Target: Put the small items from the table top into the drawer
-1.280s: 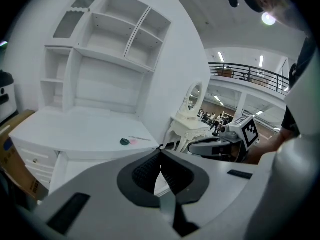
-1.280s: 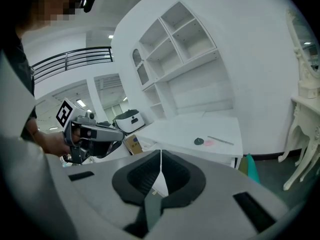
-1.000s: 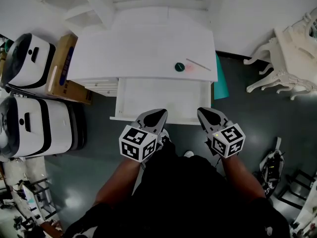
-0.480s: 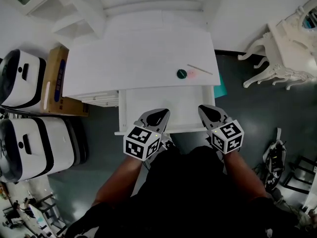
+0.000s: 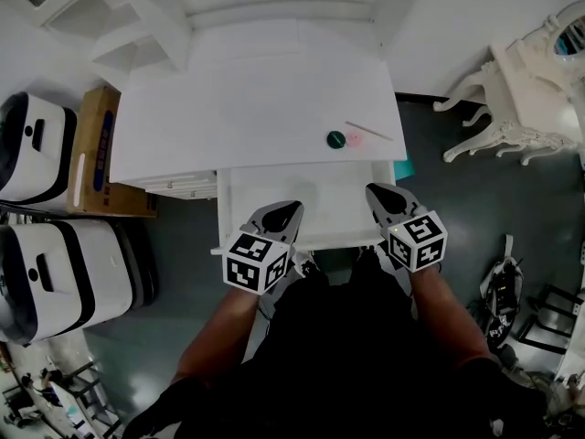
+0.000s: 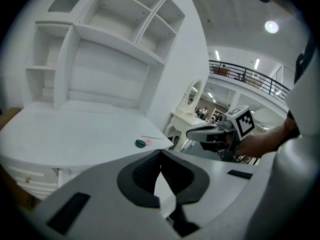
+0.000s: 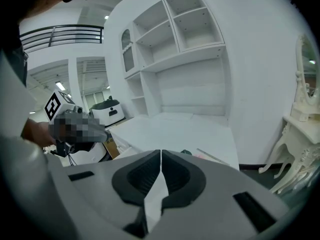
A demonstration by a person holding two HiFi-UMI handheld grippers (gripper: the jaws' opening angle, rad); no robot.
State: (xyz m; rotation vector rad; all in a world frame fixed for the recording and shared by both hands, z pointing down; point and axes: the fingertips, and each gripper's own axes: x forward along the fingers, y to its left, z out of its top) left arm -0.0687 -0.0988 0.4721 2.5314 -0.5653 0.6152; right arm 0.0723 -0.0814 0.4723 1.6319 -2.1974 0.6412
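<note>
White surface (image 5: pixel 256 99), head view: green disc (image 5: pixel 335 139), pink bit (image 5: pixel 355 138), thin stick (image 5: pixel 369 131) lie by right front corner, just behind open drawer (image 5: pixel 302 199); my right gripper (image 5: pixel 377 195) nearer them than left gripper (image 5: pixel 291 208).
Left gripper view: jaws together, empty.
Right gripper view: jaws together, empty; disc straight ahead, stick's long axis running rightward from it.

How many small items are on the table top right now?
3: a green round piece near the front right corner of the table top, a pink piece right beside it, and a thin stick just behind them.
</note>
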